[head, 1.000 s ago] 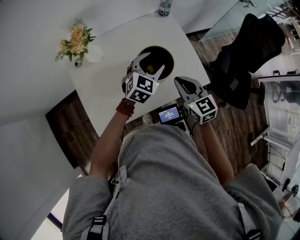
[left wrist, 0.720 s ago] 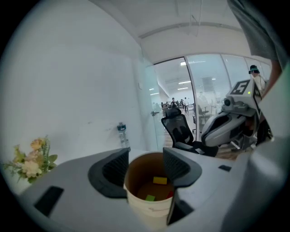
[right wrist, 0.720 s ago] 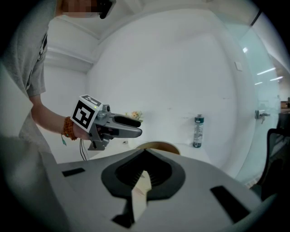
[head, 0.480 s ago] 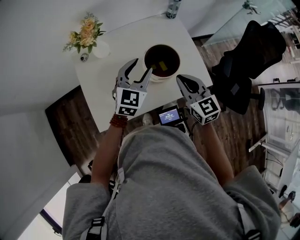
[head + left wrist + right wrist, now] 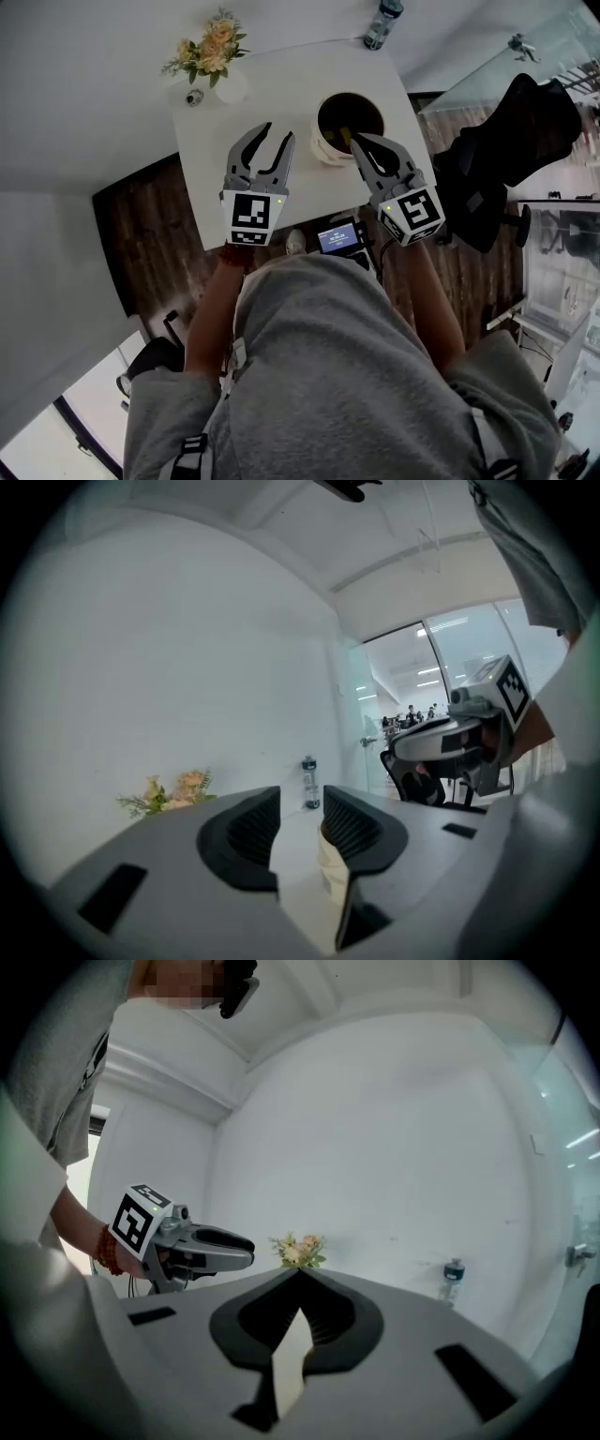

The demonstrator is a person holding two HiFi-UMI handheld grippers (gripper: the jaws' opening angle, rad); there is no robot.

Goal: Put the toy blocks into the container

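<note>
The container (image 5: 330, 148), a round cream pot with a dark inside, stands on the white table (image 5: 291, 80). A small yellowish block (image 5: 345, 139) lies inside it. My left gripper (image 5: 275, 133) hovers to the left of the pot, apart from it. Its jaws have just been closing and stand partly open, with nothing between them. In the left gripper view the gap of the left gripper (image 5: 300, 803) shows only table and the pot's cream side (image 5: 330, 878). My right gripper (image 5: 357, 141) is shut and empty over the pot's near rim; the right gripper (image 5: 300, 1274) has its tips touching.
A flower vase (image 5: 214, 54) stands at the table's far left corner and a water bottle (image 5: 381, 22) at the far edge. A black office chair (image 5: 520, 141) stands to the right on the wooden floor. A small lit screen (image 5: 337, 238) sits below the table's near edge.
The left gripper has drawn back from above the pot to its left, and its jaws have narrowed. Both grippers have risen. The right gripper now overlaps the pot's rim.
</note>
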